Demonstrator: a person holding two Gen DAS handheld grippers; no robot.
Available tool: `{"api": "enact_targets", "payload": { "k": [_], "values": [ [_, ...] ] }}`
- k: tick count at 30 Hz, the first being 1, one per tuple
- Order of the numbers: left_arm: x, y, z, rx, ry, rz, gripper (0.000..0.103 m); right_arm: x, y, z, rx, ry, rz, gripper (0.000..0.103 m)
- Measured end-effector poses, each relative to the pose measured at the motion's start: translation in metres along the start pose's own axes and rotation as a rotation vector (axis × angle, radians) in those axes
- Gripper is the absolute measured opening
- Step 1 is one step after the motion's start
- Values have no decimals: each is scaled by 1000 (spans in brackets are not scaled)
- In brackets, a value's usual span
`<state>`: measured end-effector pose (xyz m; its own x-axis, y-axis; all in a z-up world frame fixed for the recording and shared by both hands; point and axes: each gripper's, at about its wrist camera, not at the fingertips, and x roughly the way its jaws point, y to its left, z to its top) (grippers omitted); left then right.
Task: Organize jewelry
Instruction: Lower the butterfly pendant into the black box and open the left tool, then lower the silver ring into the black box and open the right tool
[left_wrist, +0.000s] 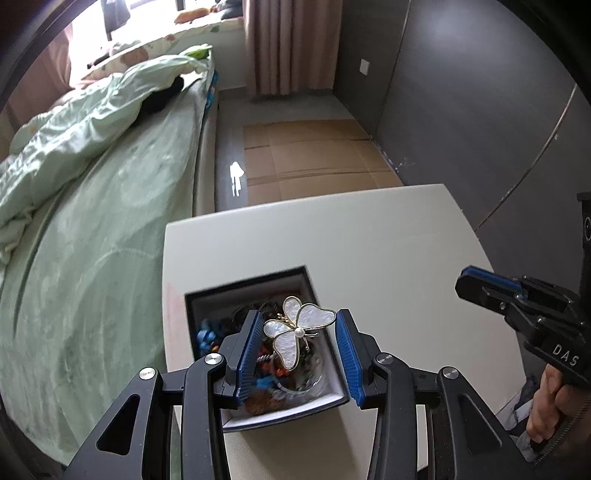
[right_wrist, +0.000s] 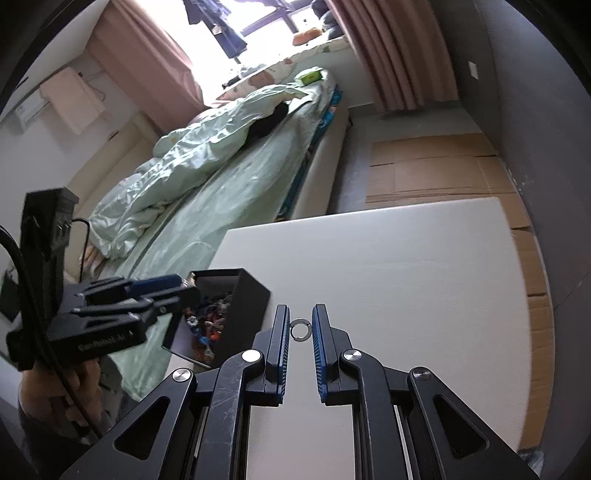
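The left claw (left_wrist: 299, 328) pinches a pearly butterfly brooch (left_wrist: 297, 332) above the black jewelry box (left_wrist: 207, 295) at the white worktop's (left_wrist: 388, 240) left edge. The right claw (right_wrist: 300, 328) pinches a small silver ring (right_wrist: 300, 329).

Daylight pours through the window (right_wrist: 258, 22) between pink curtains (left_wrist: 288, 48), over a bed (left_wrist: 92, 221) with rumpled green bedding, grey walls (left_wrist: 480, 92), cardboard (left_wrist: 314, 155) on the floor.

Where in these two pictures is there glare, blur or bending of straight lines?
Left wrist view: window blown out, glare patch on the floor, box blurred. Right wrist view: window overexposed, table edges curved by the fisheye.
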<state>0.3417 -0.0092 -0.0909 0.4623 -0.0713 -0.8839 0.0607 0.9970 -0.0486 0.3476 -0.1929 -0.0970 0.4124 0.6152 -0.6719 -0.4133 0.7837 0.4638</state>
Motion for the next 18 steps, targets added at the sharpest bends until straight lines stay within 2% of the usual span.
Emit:
{"api": "enact_targets", "payload": {
  "k": [6, 8, 10, 18],
  "values": [
    [-1, 20, -2, -50, 21, -57, 47, 14, 22, 4, -29, 12, 29, 14],
    [-5, 26, -3, -65, 10, -64, 63, 18, 29, 5, -41, 18, 38, 14],
    [-13, 35, -4, -80, -16, -53, 69, 23, 36, 6, -50, 24, 49, 14],
    [-35, 66, -11, -127, -52, -34, 69, 44, 72, 3, -115, 65, 99, 14]
  ]
}}
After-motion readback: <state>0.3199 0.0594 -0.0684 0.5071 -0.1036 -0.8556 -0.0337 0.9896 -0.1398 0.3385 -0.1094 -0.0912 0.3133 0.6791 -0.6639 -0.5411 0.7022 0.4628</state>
